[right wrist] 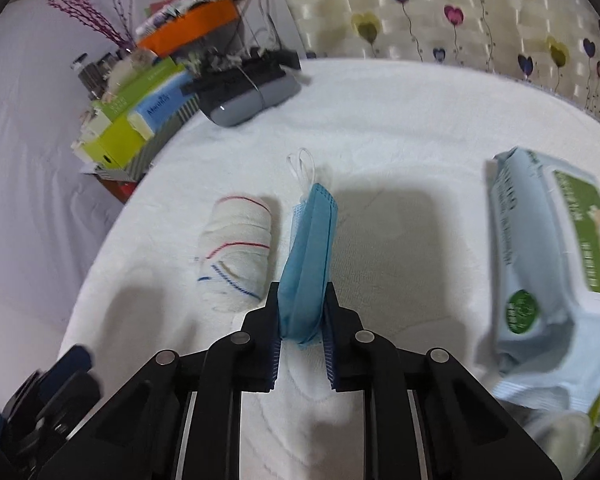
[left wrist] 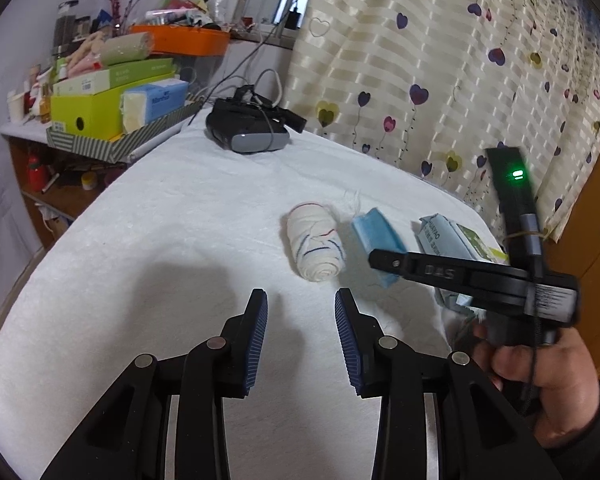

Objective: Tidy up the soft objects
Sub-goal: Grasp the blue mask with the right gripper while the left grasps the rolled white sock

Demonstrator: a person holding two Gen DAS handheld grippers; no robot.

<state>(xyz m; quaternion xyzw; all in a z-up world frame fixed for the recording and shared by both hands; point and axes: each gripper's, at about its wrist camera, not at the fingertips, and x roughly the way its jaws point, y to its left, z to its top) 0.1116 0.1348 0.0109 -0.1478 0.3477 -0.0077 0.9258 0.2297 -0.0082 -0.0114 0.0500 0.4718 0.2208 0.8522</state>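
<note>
with the right gripper (right wrist: pixel 300 312) jaws clenched on the folded blue mask (right wrist: pixel 308 256), lift it straight off the white surface (right wrist: pixel 400 128) without brushing the cloth roll (right wrist: pixel 236 252), while the left gripper (left wrist: pixel 300 336) waits released.

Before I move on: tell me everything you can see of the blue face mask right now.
The blue face mask is a folded, pleated disposable one, thin non-woven fabric by its look, with white ear loops trailing off its far end. It stands on edge, its near end pinched between the pads of the right gripper. It sits on the white cloth, between the rolled white bandage and the wet wipes pack, touching neither as far as the views show.
</note>
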